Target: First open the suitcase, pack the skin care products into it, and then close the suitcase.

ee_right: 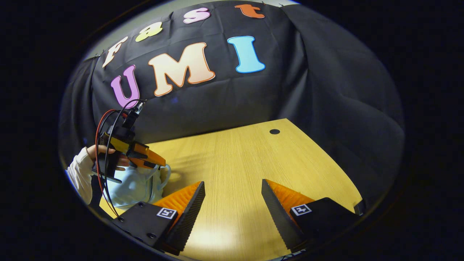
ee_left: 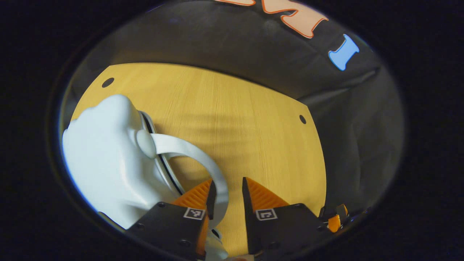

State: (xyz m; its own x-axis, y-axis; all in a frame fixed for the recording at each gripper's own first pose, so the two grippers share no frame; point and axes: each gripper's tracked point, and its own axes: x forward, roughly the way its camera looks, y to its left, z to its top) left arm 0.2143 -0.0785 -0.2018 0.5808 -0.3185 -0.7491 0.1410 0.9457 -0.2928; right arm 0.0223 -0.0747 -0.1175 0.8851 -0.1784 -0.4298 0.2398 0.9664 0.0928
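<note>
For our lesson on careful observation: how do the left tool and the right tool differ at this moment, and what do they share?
Gap: the left tool has its fingers fairly close together; the right tool has them wide apart.
Contents: the handle of the white suitcase passes between the left tool's fingers, with a gap on one side; the right tool has bare table between its fingers.
Shared: both are open, above the wooden table.
</note>
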